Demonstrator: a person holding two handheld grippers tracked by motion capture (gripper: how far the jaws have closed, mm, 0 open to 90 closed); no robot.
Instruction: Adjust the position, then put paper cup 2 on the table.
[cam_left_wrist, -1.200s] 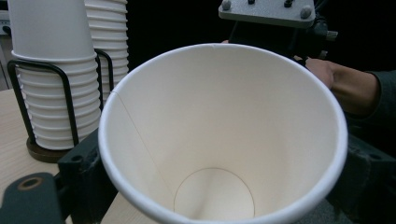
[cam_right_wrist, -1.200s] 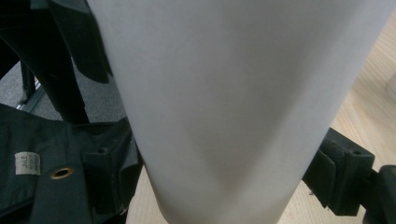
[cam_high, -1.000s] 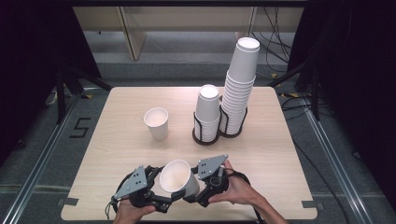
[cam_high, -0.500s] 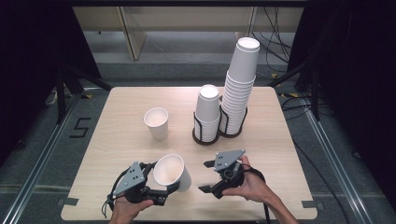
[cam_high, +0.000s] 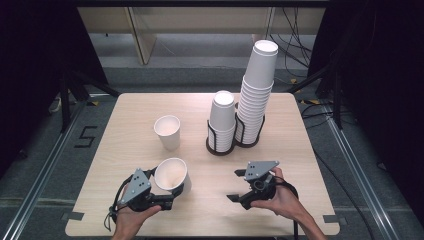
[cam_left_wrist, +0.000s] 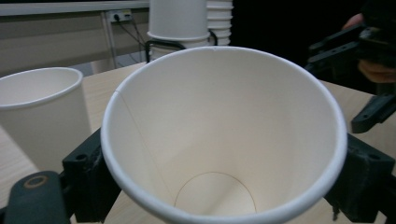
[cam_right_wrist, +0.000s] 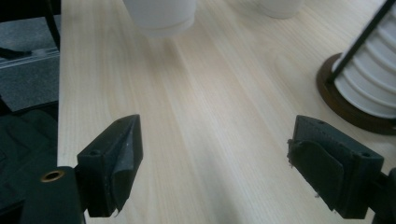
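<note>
We see two black grippers, the left gripper (cam_high: 167, 192) and the right gripper (cam_high: 234, 186), each topped by a grey three-cornered plate dotted with small holes. Black cables trail behind them. Up close, a brass-ringed screw hole sits beside the blocky jaws; forearms are bare.

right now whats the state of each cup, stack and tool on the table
held cup: gripped by the left tool, tilted, empty
left tool: shut on the held cup
right tool: open, empty, apart from the cup
standing cup: upright on the table, empty, untouched
short stack: cups nested upside down in a holder
tall stack: cups nested upside down in a holder, leaning slightly
</note>
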